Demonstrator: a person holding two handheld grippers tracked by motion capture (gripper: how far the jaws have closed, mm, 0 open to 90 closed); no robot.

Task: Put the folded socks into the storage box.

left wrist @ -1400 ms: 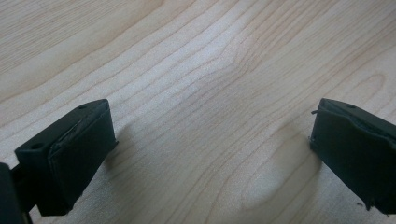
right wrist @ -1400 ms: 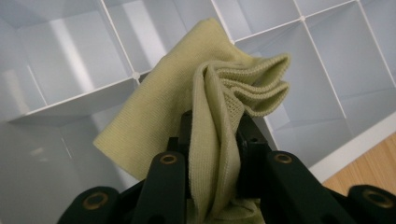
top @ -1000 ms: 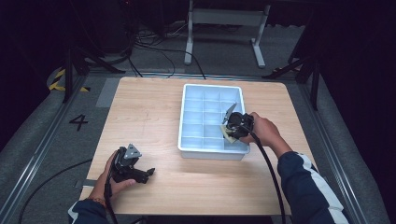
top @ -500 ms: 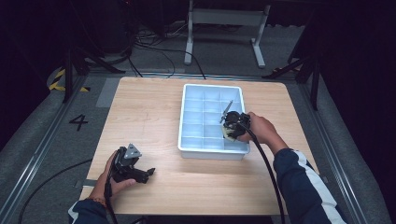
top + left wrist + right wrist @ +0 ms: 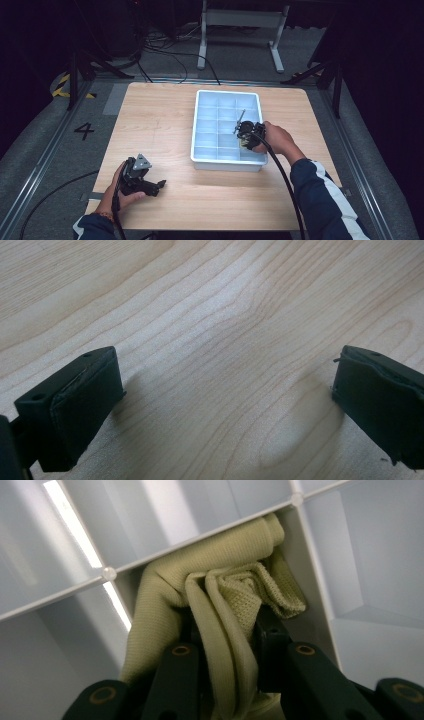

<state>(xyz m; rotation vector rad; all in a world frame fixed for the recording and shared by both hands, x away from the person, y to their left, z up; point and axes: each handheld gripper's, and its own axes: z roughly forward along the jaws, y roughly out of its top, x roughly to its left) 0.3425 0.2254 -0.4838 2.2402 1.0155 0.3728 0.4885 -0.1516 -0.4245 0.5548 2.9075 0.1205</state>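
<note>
Since the earlier frame the right gripper (image 5: 243,134) is sitting a little farther up the tray, while the left one is resting just as before. The pale yellow-green cloth (image 5: 220,605) is being pressed into one compartment toward the lower right of the white divided tray (image 5: 200,150), bunched against the divider, with the jaws clamped on its folds. To seat it well, the bundle probably needs pushing down clear of the dividers before letting go. The left gripper (image 5: 150,186) is lying jaws apart on the wooden table (image 5: 155,120), lower left.
</note>
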